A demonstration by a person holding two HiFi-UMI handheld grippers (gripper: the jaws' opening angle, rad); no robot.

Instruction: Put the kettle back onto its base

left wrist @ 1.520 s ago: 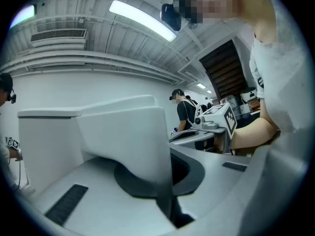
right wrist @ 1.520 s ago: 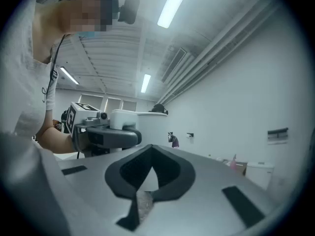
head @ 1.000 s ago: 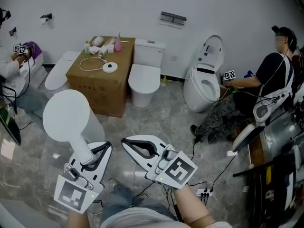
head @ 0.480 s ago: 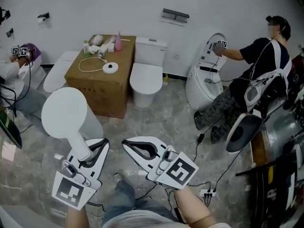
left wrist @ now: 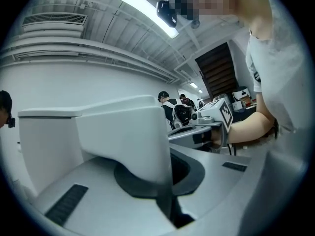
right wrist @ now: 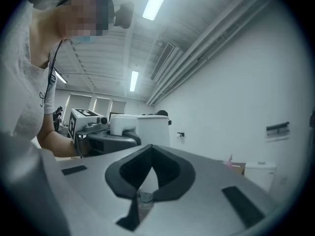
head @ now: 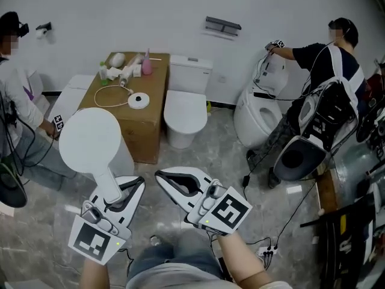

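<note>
Left gripper [head: 129,189] was clamped tight on the handle [head: 110,187] of the white kettle [head: 90,140]. In the left gripper view the jaws were pinched right onto that white handle. So the kettle was up in the air at my lower left, out in front of the cardboard box [head: 144,140] and not on it. In the head view its round top covered the box's near left corner.

Right gripper [head: 161,177] was just beside it, jaws together with nothing in them; through the pad cut-out I only saw the wall.

The base [head: 139,100] was the small white disc lying on top of the box, well apart from the kettle. Its cord [head: 108,95] looped off to the left across the cardboard. A clutter of bottles [head: 117,70], plus a pink bottle [head: 147,66], sat along the back edge near the wall, behind the base and not touching it.

Tight room otherwise. A white toilet [head: 183,110] stood just right of the box, a second toilet [head: 255,116] with its lid up further right, and a low white fixture [head: 72,92] on the box's left. One person [head: 328,65] was working at that second toilet, another person [head: 15,95] stood at the far left, and a power strip [head: 267,251] lay on the floor by my right.
</note>
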